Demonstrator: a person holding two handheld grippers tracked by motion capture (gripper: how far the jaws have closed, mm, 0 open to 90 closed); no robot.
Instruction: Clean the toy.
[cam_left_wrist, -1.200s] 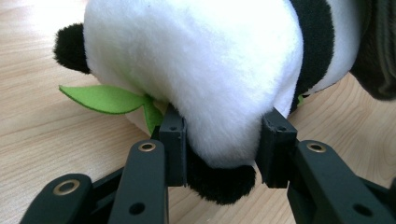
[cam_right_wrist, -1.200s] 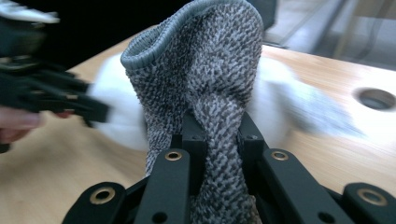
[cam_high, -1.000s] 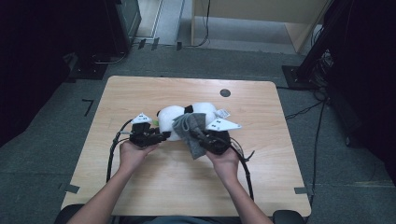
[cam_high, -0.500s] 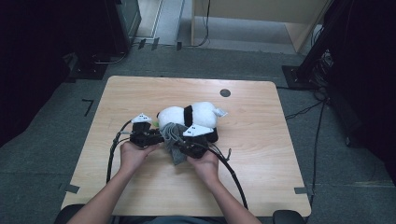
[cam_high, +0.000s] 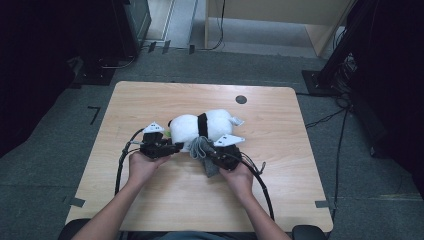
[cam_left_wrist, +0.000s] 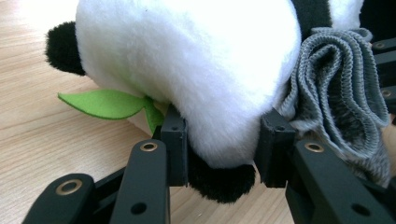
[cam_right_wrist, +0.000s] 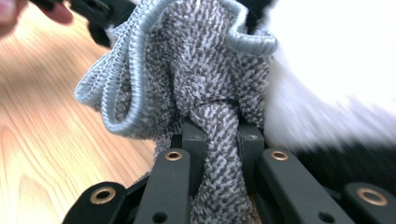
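A plush panda (cam_high: 202, 129) lies on its side near the middle of the wooden table (cam_high: 150, 100), its long axis running left to right across the scene. A small tag-like end points right, towards the far right corner, and a black band crosses the white body about midway. In the left gripper view a green felt leaf (cam_left_wrist: 105, 103) sticks out from under the white fur, flat on the wood.

The left gripper (cam_high: 172, 148) is clamped on the panda's near left end — its two black jaws press into the white fur on either side, with a black plush paw hanging between them.

The right gripper (cam_high: 210, 152) is clenched on a grey knitted sock (cam_right_wrist: 187, 84), its jaws pinching the fabric tight — the ribbed cuff bunches open just beside the panda's near side, touching the fur.
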